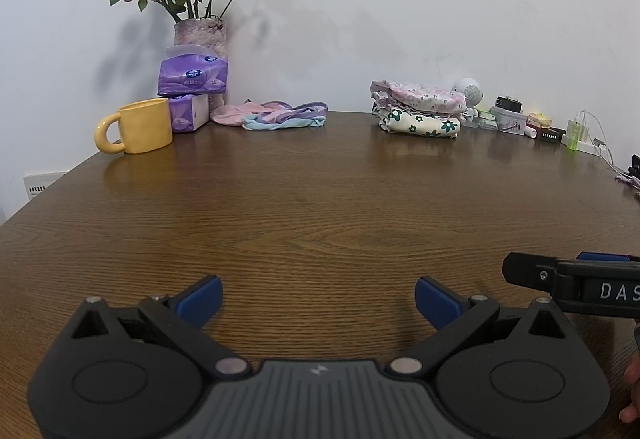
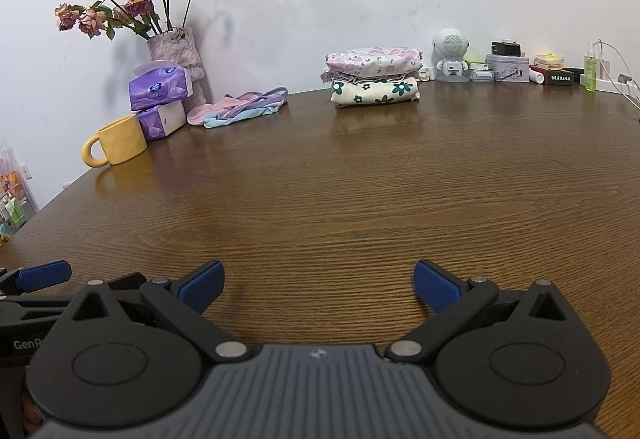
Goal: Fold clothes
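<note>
Lying well beyond both wide-open, empty claws, left claw [image 1: 318, 299] and right claw [image 2: 318, 285]: crumpled pastel clothes [image 2: 240, 110], far-left tabletop.

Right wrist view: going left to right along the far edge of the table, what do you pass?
Yellow mug → purple tissue packs → loose pink-and-blue garment → stack of folded floral clothes → white robot-shaped figure → tin box → green spray bottle.

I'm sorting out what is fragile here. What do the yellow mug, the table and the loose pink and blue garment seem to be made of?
The yellow mug looks like glazed ceramic: thick wall, chunky handle, soft sheen. The table shows brown wood grain under a glossy finish that reflects objects; solid wood or veneer, I cannot tell. The loose garment is soft, limp fabric, crumpled in folds.
</note>
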{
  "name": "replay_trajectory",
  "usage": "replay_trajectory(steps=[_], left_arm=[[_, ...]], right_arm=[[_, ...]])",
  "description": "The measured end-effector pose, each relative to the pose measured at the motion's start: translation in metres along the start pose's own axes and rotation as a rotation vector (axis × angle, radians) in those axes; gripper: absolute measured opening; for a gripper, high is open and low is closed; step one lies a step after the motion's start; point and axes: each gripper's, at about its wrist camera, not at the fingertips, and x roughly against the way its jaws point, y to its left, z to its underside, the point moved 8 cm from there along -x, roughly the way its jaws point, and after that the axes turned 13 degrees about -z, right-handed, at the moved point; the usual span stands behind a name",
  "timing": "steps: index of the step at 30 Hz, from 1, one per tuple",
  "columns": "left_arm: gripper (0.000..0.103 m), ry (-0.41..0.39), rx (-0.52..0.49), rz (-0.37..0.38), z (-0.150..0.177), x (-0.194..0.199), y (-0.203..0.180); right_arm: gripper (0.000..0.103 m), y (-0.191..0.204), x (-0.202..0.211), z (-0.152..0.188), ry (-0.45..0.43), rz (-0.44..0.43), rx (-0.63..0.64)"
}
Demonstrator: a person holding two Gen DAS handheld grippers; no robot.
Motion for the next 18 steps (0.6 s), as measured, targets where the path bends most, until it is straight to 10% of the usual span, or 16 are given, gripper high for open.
replay_trajectory(steps=[18], left_arm=[[0.103,-0.046,0.000,0.025,-0.029,0.006,0.012]], right_arm=[[0.103,0.009,-0.003,-0.020,0.004,-0.020,0.072]])
